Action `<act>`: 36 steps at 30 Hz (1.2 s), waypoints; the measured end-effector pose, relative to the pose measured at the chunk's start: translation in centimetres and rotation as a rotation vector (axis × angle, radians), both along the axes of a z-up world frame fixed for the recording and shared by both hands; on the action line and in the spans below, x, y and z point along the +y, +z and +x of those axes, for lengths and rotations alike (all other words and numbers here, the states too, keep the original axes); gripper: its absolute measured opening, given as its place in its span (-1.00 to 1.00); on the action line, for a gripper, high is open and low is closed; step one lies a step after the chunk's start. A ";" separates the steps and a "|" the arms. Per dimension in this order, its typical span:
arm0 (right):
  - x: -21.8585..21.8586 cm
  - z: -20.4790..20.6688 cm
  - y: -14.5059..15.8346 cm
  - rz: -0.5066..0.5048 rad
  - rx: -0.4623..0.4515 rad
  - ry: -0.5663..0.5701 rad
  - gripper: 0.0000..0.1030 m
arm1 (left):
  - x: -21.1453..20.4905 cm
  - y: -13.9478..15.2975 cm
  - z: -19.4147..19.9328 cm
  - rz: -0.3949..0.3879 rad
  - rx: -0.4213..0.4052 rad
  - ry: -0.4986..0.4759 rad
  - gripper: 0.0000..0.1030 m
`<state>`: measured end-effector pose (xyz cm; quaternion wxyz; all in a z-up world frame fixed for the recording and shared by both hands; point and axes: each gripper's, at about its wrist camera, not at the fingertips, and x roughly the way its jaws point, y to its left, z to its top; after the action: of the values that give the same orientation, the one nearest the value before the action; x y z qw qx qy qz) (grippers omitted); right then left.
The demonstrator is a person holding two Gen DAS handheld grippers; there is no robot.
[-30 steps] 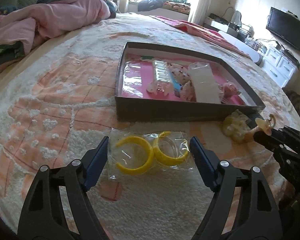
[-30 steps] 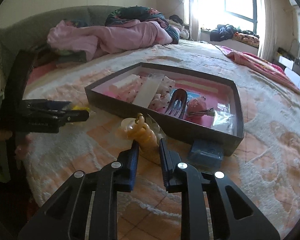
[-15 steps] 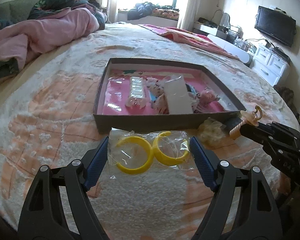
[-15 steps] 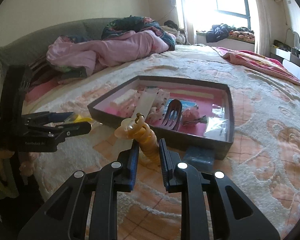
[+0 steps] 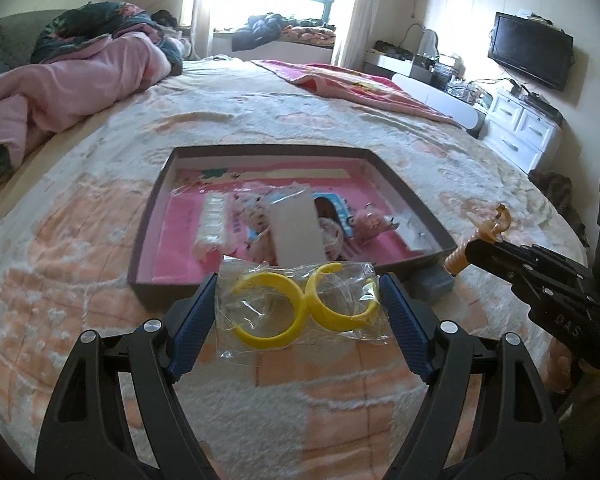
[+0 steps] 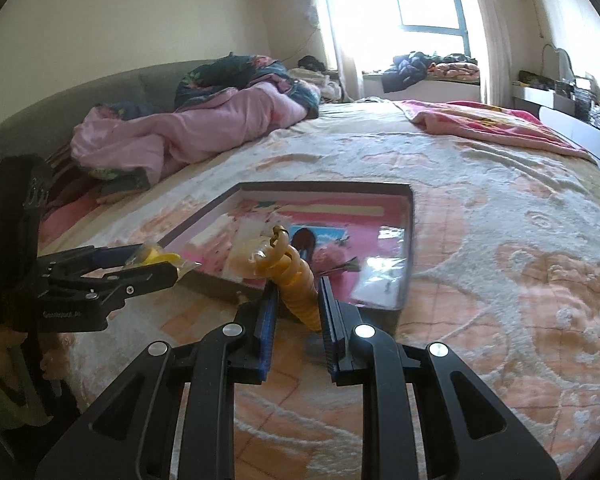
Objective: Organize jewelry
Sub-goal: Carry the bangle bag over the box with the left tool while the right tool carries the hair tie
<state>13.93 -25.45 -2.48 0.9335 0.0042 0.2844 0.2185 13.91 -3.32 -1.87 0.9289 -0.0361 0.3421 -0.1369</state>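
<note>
Earrings first: the left gripper point(image 5: 298, 306) has its jaws pinching a clear plastic bag point(image 5: 300, 308) by both side edges, two yellow hoop earrings point(image 5: 268, 308) inside, and it hangs lifted just at the near wall of the dark box point(image 5: 156, 280) on the bed point(image 5: 100, 160). Over on the right, the right gripper point(image 6: 298, 312) has its jaws closed on a ribbed orange hair clip point(image 6: 296, 284), which sticks up and forward toward the same box, its hooked tip above the near edge. Inside, the pink floor of the box is already crowded with combs, clips and little packets. Risk as I see it: that bag is slippery and only nipped at the edges, so a twitch could let it slide out and drop on the blanket short of the box. Both tools are converging on the same near side, so they could knock together. And the clip looks held low on its body, so it might pivot as it goes down.
</note>
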 end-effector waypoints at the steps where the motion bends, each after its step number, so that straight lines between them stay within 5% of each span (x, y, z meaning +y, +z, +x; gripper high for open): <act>1: -0.2 0.1 0.1 -0.005 -0.004 -0.009 -0.62 | -0.2 0.1 0.2 -0.001 -0.003 -0.004 0.38; 18: -3.5 4.3 0.8 0.033 0.039 -0.100 -0.62 | -3.4 0.9 4.5 -0.009 -0.031 -0.050 0.38; 36: -2.4 10.8 -1.1 0.002 0.149 -0.075 -0.62 | -5.1 -1.6 8.7 0.013 0.029 -0.037 0.38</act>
<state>24.72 -27.88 -3.58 0.9172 0.0322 0.3524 0.1830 22.66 -8.43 -3.48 0.9214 -0.0256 0.3571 -0.1511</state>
